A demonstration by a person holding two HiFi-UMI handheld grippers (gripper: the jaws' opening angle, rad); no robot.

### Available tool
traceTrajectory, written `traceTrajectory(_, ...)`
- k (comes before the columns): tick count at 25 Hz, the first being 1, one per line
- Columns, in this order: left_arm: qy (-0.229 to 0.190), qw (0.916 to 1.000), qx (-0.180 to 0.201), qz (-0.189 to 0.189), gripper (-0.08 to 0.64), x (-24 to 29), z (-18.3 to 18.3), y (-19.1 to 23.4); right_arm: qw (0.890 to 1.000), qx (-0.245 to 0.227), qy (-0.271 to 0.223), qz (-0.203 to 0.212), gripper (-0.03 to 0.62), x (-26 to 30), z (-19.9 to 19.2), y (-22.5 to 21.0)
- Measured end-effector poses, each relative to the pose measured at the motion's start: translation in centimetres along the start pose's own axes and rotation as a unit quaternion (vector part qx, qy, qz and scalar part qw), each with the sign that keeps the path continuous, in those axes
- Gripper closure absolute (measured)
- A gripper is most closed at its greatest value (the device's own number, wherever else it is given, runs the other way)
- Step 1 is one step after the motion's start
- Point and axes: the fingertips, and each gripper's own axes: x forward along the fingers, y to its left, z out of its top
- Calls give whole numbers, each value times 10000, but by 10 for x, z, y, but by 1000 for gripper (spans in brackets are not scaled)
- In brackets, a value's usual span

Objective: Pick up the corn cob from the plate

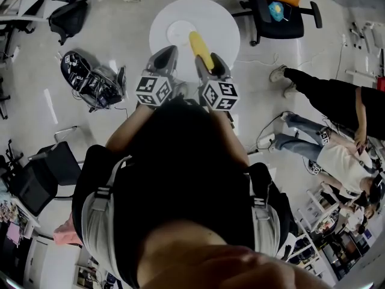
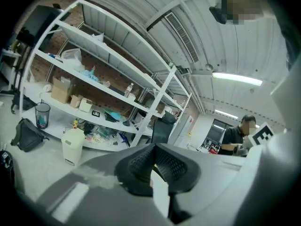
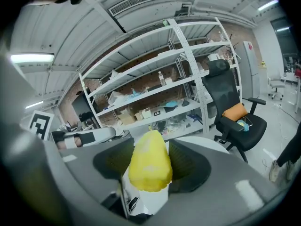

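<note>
Black cloth and hair fill the near half of the head view and cover the person's hands, so only each gripper's marker cube and jaws show beyond. The left gripper [image 1: 165, 58] [image 2: 153, 167] has its jaws drawn together on nothing. The right gripper [image 1: 209, 67] [image 3: 149, 160] pinches the corn cob [image 1: 200, 48] [image 3: 149, 166] between its pads, near end buried, tip towards 11 o'clock, beside the 3 o'clock edge of the plate [image 1: 175, 29], a pale ring hard to tell from the white table [image 1: 224, 24].

Pale glossy floor [image 1: 36, 71], black office chair [image 1: 289, 29] far right, white shelving [image 2: 157, 100] — brick wall [image 2: 47, 69] behind, ceiling strip light [image 2: 237, 79].
</note>
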Motion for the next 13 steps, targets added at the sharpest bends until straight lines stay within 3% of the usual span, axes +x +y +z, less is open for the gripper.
traceTrajectory(13,-218,9995,207,-119,555,-9,19,-23,9955,-330,-878,113,350,-56,57,21)
